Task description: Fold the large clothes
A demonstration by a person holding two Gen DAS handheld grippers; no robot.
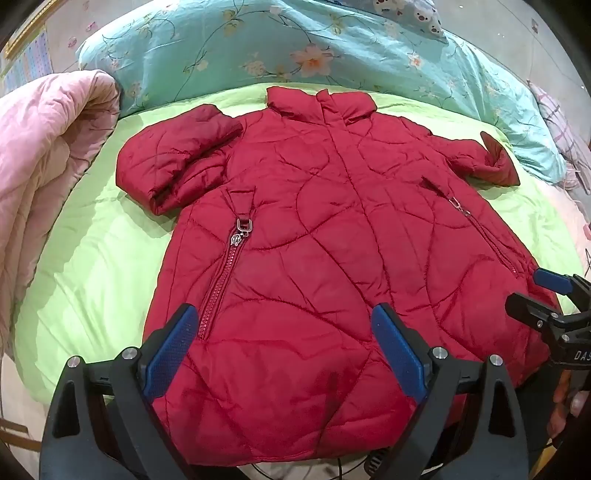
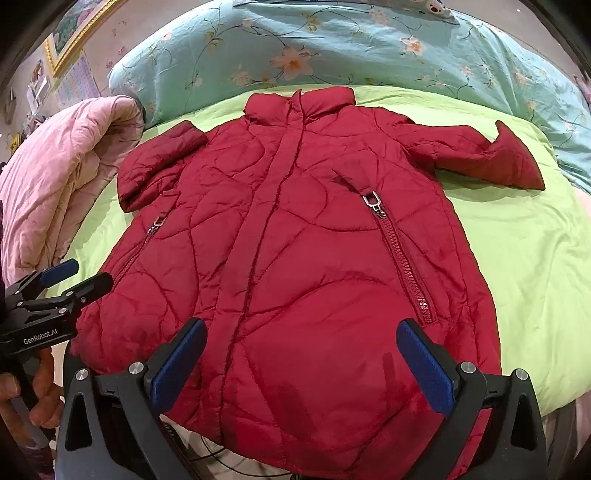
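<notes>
A: What surrounds the coat?

B: A lime-green sheet covers the bed beneath it. A pink quilt sits bunched at the left edge, and a teal floral duvet lies rolled along the far side, just behind the collar. A gold picture frame hangs on the wall at far left. Dark cables run under the near hem.

A: And the coat itself?

B: Red, quilted, lying face up and flat in the middle of the bed, collar away from the cameras, front closed. The sleeve on the left is folded back over the shoulder; the other sleeve stretches out to the right, cuff turned up. Two slanted pocket zips with silver pulls mark the front.

A: The grippers?

B: The left gripper hangs over the near hem, blue-padded fingers spread wide and holding nothing. The right gripper does likewise further right, fingers apart and empty.

A: Any writing?

B: "GenRobot.AI" reads white on the left gripper's side in the right wrist view. The left wrist view catches only "DAS" on the right gripper.
</notes>
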